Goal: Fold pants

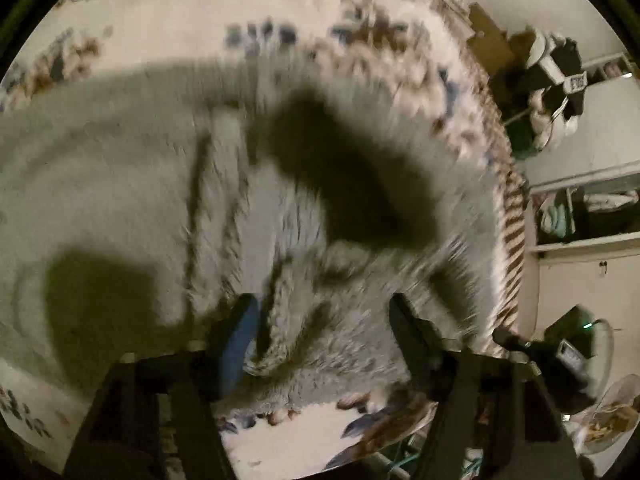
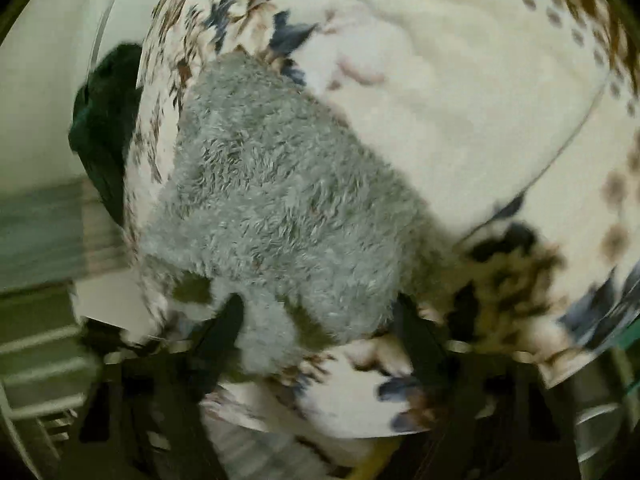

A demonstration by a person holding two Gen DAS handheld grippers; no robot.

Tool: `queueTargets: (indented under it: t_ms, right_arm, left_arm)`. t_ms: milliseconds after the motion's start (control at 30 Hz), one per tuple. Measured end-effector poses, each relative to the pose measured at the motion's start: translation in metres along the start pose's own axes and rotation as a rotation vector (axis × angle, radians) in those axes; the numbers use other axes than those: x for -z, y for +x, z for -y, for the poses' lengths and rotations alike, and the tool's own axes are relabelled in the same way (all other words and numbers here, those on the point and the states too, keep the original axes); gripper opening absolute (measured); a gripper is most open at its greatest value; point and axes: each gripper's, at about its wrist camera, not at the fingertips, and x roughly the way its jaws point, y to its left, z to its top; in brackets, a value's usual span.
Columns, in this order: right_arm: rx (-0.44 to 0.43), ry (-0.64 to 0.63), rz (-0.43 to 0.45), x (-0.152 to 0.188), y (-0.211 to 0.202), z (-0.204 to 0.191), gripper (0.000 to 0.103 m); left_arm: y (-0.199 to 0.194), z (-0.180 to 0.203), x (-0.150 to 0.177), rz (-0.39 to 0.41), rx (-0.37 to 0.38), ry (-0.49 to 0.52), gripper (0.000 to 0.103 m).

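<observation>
Left gripper (image 1: 324, 336) tilted down over grey fleece pants (image 1: 120, 168), jaws spread wide, right gripper (image 2: 320, 320) angled low, jaws parted around a pants edge, patterned blanket (image 2: 460, 100) underneath

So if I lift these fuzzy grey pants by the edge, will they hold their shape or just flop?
The grey pants will probably flop: the fleece already bunches into soft folds between the left gripper jaws. They look plush and thick, so likely bulky yet light. The shaggy pile seen near the right gripper should grip rather than slip, and may drag on the patterned blanket.
</observation>
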Motion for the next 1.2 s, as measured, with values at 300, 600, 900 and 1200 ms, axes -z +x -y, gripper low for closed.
queueTargets:
  t_ms: [300,600,900,1200]
  right_arm:
    - [0.093,-0.067,0.130,0.023,-0.025,-0.017,0.006]
    - [0.159,-0.079,-0.003,-0.001,-0.026,-0.009,0.007]
    - [0.184,-0.194,0.039,-0.019,-0.031,-0.044,0.064]
    - [0.256,-0.257,0.046,-0.039,-0.003,-0.065,0.064]
  left_arm:
    - [-0.031,-0.005,0.044,0.075,-0.018,-0.024,0.004]
    - [-0.044,-0.033,0.059,-0.047,-0.016,-0.200,0.009]
    - [-0.080,0.020,-0.009,0.150,0.110,-0.136,0.062]
    - [-0.006,0.004,-0.039,0.093,0.020,-0.030,0.003]
